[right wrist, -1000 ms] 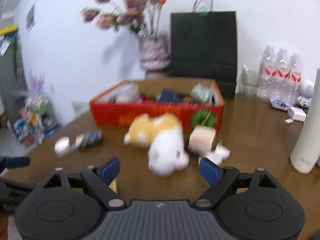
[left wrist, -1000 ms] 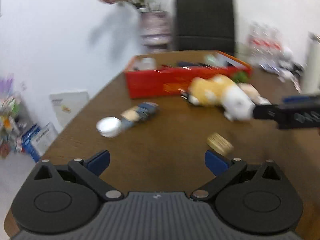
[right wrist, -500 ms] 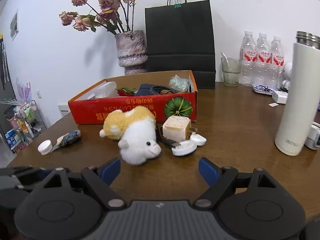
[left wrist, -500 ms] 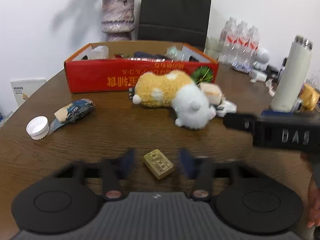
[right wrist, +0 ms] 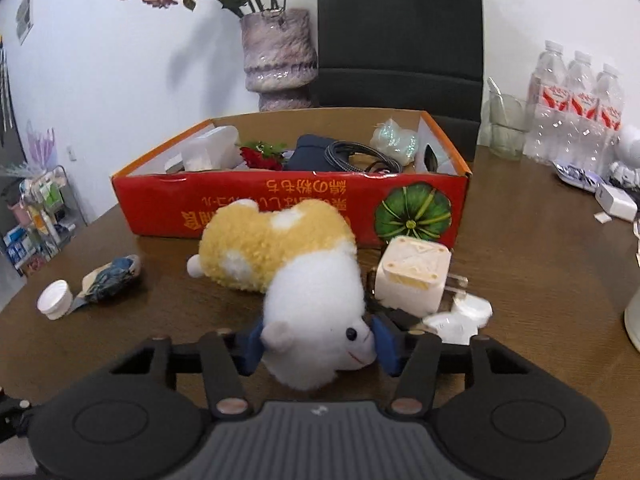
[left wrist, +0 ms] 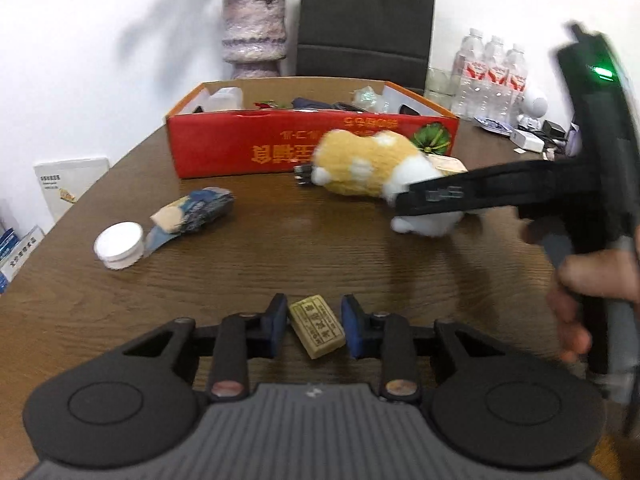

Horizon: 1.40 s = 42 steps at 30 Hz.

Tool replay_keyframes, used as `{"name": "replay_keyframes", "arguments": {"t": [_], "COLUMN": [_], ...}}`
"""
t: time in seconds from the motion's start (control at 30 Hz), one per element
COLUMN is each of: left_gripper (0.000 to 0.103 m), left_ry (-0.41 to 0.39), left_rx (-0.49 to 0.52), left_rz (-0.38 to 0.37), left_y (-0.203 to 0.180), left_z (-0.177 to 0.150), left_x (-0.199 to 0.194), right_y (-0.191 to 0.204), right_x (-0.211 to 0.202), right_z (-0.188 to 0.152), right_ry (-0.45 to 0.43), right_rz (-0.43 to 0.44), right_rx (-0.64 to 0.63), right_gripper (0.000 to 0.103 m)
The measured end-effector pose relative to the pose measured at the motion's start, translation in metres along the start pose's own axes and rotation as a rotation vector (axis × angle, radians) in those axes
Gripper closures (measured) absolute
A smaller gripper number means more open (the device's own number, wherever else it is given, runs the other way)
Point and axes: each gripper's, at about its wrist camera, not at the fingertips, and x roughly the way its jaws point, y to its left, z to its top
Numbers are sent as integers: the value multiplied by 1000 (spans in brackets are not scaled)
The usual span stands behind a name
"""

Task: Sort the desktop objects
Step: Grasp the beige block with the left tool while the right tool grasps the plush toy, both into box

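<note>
A small tan block (left wrist: 317,331) lies on the brown table between the blue pads of my left gripper (left wrist: 315,330); the pads stand close on each side, a thin gap showing on the right. A yellow and white plush toy (right wrist: 296,276) lies in front of the red box (right wrist: 288,204). My right gripper (right wrist: 318,346) has its blue pads against both sides of the toy's white head. The right gripper also shows in the left wrist view (left wrist: 440,200), over the plush (left wrist: 372,168).
A white cap (left wrist: 119,245) and a blue wrapped packet (left wrist: 196,214) lie at left. A cream cube (right wrist: 412,276) and white discs (right wrist: 460,316) sit right of the plush. The box holds several items. Vase (right wrist: 280,56), black bag, water bottles (right wrist: 572,108) stand behind.
Both grippers have closed from wide open: the left around the tan block, the right onto the plush head. The right gripper has moved forward to the plush.
</note>
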Motion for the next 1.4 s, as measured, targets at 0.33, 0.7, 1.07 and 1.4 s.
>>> {"name": "replay_keyframes", "arguments": {"t": [0.33,0.7,1.07,1.4], "left_gripper": [69,72,76,82], "left_ry": [19,19,8,-2], "left_rx": [0,-6,-11,-39], "left_rz": [21,18,6,6], "left_y": [11,8,8,10], "left_z": [-13,-21,-22,-18], "left_x": [-19,-27,-24,-21], "right_y": [-5,3,5,-14], "right_x": [-98,-107,-120,-57], "right_z": [-64,-80,-34,-30], "right_ry": [-21,-22,-179,-27], "right_rz": [-36,-45,-117,19], "right_rx": [-9,-26,-59,100], "right_gripper": [42,49,47,56]}}
